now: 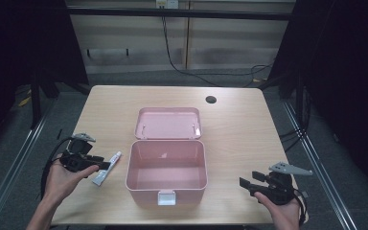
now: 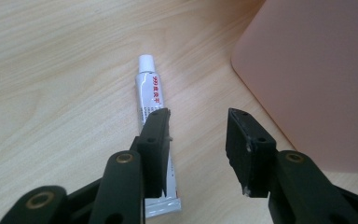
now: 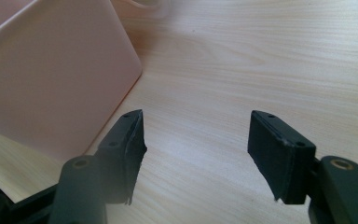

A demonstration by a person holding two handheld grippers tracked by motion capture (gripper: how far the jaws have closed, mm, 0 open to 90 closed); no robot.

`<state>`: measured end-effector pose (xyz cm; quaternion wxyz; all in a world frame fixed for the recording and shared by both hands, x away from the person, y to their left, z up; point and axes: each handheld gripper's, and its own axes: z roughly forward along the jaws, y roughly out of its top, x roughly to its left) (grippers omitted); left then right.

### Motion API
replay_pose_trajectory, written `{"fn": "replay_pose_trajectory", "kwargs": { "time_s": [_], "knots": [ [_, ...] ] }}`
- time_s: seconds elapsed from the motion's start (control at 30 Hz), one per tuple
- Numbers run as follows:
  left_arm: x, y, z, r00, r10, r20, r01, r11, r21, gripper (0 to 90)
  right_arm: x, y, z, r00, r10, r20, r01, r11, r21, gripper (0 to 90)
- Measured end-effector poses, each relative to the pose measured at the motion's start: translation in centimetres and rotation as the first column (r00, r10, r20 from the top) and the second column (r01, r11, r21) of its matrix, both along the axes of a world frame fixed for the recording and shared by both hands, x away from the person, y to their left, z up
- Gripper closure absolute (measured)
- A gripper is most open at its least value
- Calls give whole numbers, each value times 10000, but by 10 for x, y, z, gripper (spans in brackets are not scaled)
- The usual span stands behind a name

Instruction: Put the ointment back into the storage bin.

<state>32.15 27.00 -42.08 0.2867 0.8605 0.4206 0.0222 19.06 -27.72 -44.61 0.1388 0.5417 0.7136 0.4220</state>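
A small white tube [image 1: 108, 168] with a white cap lies on the wooden table [image 1: 239, 139], just left of an open pink box [image 1: 130, 163]. The box's lid [image 1: 168, 122] is folded back flat behind it and the inside looks empty. My left gripper [image 1: 103, 163] is held low over the tube's near end. In the left gripper view the tube [image 2: 150, 91] runs under the left jaw, the gap of the left gripper [image 2: 198, 116] is bare, and the box [image 2: 317, 79] stands at the right. My right gripper [image 1: 249, 181] rests open right of the box; the right gripper [image 3: 196, 123] has only table between its jaws.
A dark round cable hole [image 1: 211, 99] sits at the table's far right. The pink box wall [image 3: 51, 70] stands close to the right gripper's left jaw. Black frame posts and cables surround the table, with grey floor on both sides.
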Motion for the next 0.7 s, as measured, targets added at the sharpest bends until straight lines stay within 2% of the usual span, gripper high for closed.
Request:
{"fn": "replay_pose_trajectory", "kwargs": {
  "time_s": [0.1,0.13,0.3,0.37,0.43,0.5,0.57,0.63,0.7],
  "knots": [
    [7,0,-5,9999,-58,-151,59,10000,47,623,0,0,0,10000,-22,-12,22,10000,-25,364],
    [12,0,-7,9998,-35,-201,38,9998,178,628,0,-1,0,10000,-45,3,45,10000,2,364],
    [19,-2,-14,9989,-101,-457,117,9993,350,642,0,-1,0,10000,-14,-20,14,10000,-26,363],
    [20,-4,-18,9993,-76,-372,105,9970,768,647,0,0,-1,10000,6,-41,-6,10000,-26,362],
    [20,-5,-21,9988,-67,-491,103,9973,730,647,-1,-1,-1,10000,5,-63,-5,10000,-16,360],
    [21,-5,-21,9991,-90,-419,129,9956,932,637,-1,-1,-1,10000,28,-81,-28,10000,-3,359],
    [22,-5,-22,9985,-148,-521,188,9969,769,635,-1,-1,-1,10000,23,-71,-23,10000,4,358],
    [23,-6,-25,9987,-115,-489,161,9953,958,632,-1,0,-1,9999,40,-136,-41,10000,-52,358],
    [24,-6,-26,9987,-60,-511,109,9952,969,631,-1,0,-1,9999,50,-134,-50,10000,-49,358]
  ]
}}
